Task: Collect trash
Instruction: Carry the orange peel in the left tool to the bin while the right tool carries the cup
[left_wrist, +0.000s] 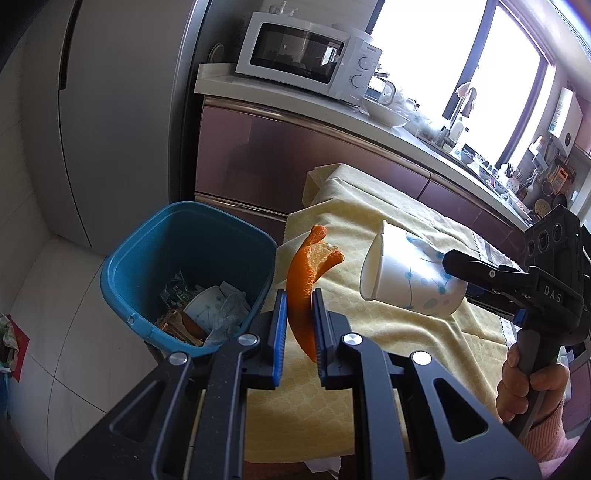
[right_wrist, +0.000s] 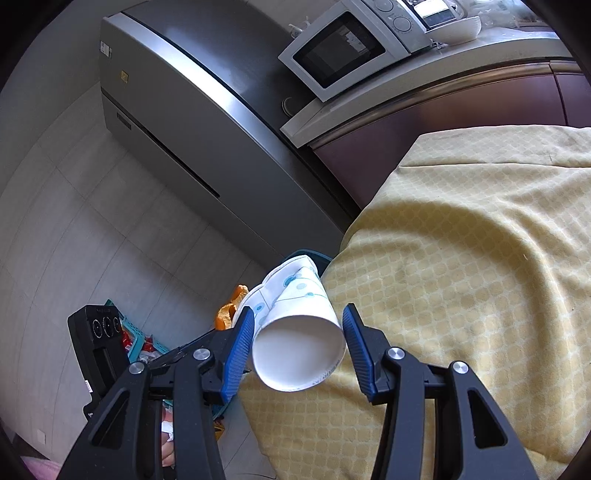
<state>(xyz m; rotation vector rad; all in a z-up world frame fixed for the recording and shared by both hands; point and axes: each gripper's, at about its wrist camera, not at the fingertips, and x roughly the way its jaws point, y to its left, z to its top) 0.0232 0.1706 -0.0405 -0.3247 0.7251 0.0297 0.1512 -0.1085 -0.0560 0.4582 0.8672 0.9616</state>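
Observation:
My left gripper (left_wrist: 299, 306) is shut on a curled orange peel (left_wrist: 306, 273), held above the table edge just right of a blue trash bin (left_wrist: 147, 254) that holds paper, wrappers and a cup. My right gripper (right_wrist: 298, 332) is shut on a white paper cup with blue dots (right_wrist: 295, 328), held sideways above the yellow tablecloth (right_wrist: 461, 258); the same cup (left_wrist: 410, 280) shows in the left wrist view, mouth toward the bin. The peel (right_wrist: 231, 306) and a sliver of the bin (right_wrist: 317, 256) show beyond the cup.
A grey fridge (right_wrist: 184, 122) stands behind the bin. A counter with a white microwave (left_wrist: 306, 55), bowls and kitchenware runs along the far side under a window. A teal basket of items (right_wrist: 136, 339) sits on the tiled floor.

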